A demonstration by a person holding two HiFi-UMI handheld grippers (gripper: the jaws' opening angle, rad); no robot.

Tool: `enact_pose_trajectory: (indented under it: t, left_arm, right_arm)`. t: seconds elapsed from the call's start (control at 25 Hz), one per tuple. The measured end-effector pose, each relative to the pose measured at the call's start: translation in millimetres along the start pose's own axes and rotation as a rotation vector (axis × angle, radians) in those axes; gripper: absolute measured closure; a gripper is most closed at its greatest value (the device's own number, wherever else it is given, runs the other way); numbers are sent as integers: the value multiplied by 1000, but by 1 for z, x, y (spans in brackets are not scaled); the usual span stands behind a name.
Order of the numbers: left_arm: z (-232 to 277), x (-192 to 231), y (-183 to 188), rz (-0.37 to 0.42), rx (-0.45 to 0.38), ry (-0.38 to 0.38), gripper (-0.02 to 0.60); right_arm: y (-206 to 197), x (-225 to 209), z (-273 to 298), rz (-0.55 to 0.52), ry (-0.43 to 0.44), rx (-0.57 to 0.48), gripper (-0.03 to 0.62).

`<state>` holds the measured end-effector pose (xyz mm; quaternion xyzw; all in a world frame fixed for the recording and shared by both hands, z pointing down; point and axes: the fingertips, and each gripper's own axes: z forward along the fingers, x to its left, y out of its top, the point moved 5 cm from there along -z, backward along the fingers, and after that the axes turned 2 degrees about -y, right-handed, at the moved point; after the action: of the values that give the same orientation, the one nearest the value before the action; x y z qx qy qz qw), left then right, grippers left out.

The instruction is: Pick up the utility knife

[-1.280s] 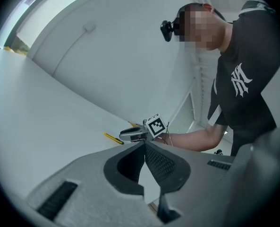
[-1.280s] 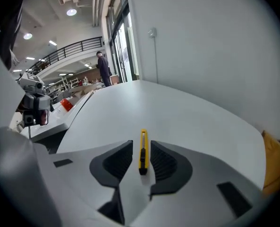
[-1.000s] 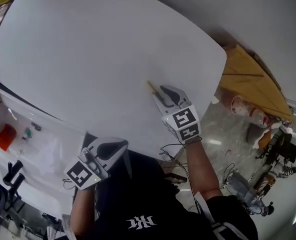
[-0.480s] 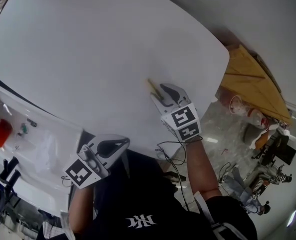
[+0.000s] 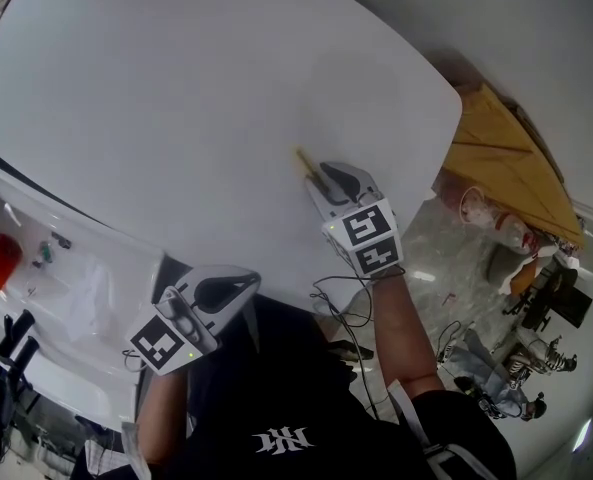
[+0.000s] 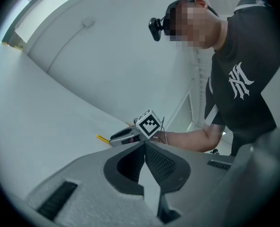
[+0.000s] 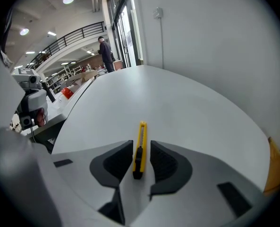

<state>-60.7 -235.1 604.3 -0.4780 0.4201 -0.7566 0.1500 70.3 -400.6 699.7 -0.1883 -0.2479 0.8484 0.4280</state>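
- While it lies flat on the white rounded surface (image 5: 176, 88), the slim yellow plastic utility knife (image 7: 140, 148) sits between the jaws of the right tool (image 5: 324, 180); those jaws stand slightly apart, straddling it
- left tool (image 6: 144, 151) hangs by the near edge, well apart from the knife; jaws pressed together, holding nothing

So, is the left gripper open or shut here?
Shut: in its own view the left gripper has its jaws meeting at the tips, with nothing between them.
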Motion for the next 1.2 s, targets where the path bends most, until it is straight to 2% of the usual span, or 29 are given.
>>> enact_pose_trajectory:
  t: [0.36,0.68,0.92,1.2]
  left_arm:
    - [-6,-7,-2,4,-15,4,577]
    - [-34,-27,4,37,-20,5,577]
    - [-64,-43,55,164,-75,-27,577]
    - [-116,-83,117,346,-104,-113,576]
  right_arm:
    - [-5,5,0,-5,-25,25,533]
    - [14,25,-28,-22,-87,-21,537]
    - [76,42,-92,-40,-187,-165,537]
    - [139,99,-211,-4,-266,-383,537]
